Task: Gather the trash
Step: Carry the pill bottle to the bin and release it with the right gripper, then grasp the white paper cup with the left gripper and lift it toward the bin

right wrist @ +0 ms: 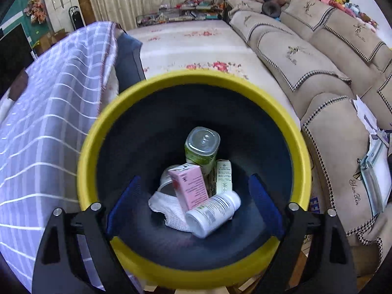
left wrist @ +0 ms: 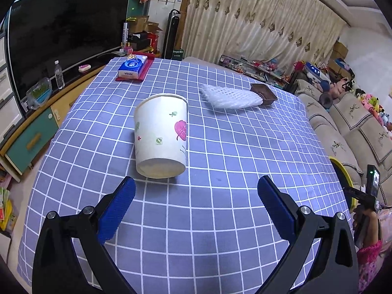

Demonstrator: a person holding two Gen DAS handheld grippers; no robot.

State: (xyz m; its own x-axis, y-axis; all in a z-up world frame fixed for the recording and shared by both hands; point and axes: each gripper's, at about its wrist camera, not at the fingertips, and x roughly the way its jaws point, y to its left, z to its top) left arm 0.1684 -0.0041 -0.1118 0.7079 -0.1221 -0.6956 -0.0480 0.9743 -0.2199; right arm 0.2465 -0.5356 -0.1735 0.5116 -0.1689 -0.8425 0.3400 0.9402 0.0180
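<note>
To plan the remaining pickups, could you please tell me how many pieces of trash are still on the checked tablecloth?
3: a paper cup lying on its side nearest the left gripper, a white foam fruit net farther back, and a small brown tray at the net's far end.

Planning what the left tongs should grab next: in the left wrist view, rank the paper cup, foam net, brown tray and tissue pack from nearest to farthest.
1. Paper cup: lying on its side just ahead of the left tongs, toward the left.
2. Foam net: farther back, right.
3. Brown tray: just behind the net's right end.
4. Tissue pack: far edge, left.
</note>
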